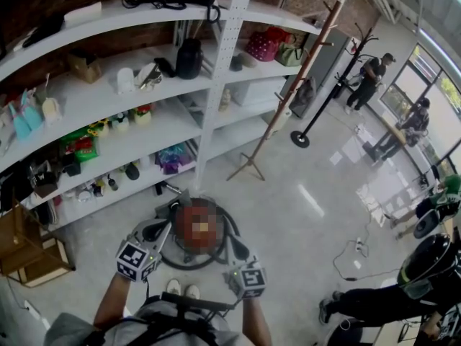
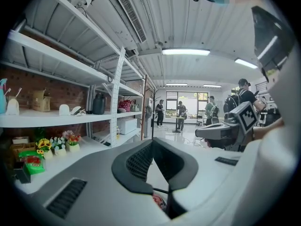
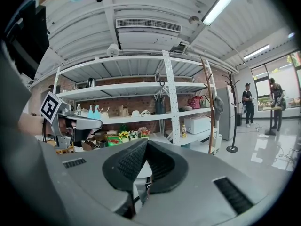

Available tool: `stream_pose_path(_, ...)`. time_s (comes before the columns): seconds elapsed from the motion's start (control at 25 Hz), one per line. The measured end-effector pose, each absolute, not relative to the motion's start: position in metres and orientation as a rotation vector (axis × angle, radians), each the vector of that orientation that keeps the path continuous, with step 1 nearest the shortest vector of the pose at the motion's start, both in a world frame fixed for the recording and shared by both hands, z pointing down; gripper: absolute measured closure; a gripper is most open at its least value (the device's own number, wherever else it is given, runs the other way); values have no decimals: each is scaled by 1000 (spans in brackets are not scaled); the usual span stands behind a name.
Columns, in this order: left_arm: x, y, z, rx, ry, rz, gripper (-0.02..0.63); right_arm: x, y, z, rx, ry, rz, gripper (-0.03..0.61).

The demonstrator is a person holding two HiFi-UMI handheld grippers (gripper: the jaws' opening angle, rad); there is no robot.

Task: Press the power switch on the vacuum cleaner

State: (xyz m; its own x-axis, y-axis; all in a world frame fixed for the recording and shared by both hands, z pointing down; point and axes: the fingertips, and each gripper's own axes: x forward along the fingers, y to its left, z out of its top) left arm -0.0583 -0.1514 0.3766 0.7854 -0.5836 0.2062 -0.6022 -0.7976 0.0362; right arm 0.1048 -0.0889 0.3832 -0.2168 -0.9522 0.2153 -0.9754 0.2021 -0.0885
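The vacuum cleaner (image 1: 220,254) is a round canister on the floor just ahead of the person's feet, ringed by a dark hose. A blur patch covers its top, so no switch shows. My left gripper (image 1: 160,229) hangs over its left side and my right gripper (image 1: 236,246) over its right side. Both are held level, pointing out at the room. The left gripper's (image 2: 153,142) black pads meet at the tip with nothing between them. So do the right gripper's (image 3: 143,144). A red sliver of the vacuum cleaner (image 2: 159,201) shows through the slit below the left jaws.
White shelving (image 1: 216,85) full of small goods runs along the left and back. A wooden coat stand (image 1: 284,99) leans beside it and a black one (image 1: 317,114) stands further off. A wooden crate (image 1: 25,247) sits at left. A cable (image 1: 356,254) and seated people (image 1: 418,280) are at right.
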Motion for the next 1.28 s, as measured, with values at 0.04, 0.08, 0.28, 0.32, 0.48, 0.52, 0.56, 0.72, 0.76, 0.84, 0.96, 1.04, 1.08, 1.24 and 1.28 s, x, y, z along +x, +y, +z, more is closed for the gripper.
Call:
stream_pose_path(0.04,-57,-151,376,2876,-954,283,606,106,-88,382,1897,-2347,310,575)
stream_pose_path(0.08,-56,-151,375,2878,-952,282,606,108,-87,381,1905,-2350,311,575)
stream_pose_path(0.28,-51,-157,363,2891,-959,263,606,120,-84,385,1938,-2366,301,575)
stream_pose_path(0.32,-51,-157,361,2892,-960,259,606,121,-84,384,1941,-2364,296,575)
stream_pose_path(0.48,-52,-157,363,2903,-956,265,606,122,-83,378,1959,-2363,286,575)
stream_pose_path(0.52,-52,-157,363,2904,-956,266,605,121,-84,377,1961,-2363,281,575)
stream_pose_path(0.56,-51,-157,363,2904,-957,266,606,122,-84,375,1966,-2362,275,575)
stream_pose_path(0.72,-50,-159,366,2905,-955,274,606,121,-87,374,1955,-2371,263,575)
stream_pose_path(0.76,-50,-160,366,2907,-955,274,606,121,-87,375,1955,-2373,265,575)
stream_pose_path(0.84,-49,-161,366,2907,-955,273,606,122,-89,377,1964,-2377,275,574)
stream_pose_path(0.96,-46,-161,363,2901,-957,266,606,122,-90,377,1956,-2378,267,574)
stream_pose_path(1.04,-45,-161,363,2906,-954,269,606,122,-91,375,1953,-2377,254,575)
stream_pose_path(1.08,-44,-161,363,2905,-953,271,606,121,-91,375,1955,-2378,256,575)
stream_pose_path(1.24,-44,-160,365,2908,-951,277,606,119,-90,377,1945,-2390,287,575)
stream_pose_path(1.28,-43,-159,366,2910,-947,283,606,120,-89,379,1938,-2389,282,575)
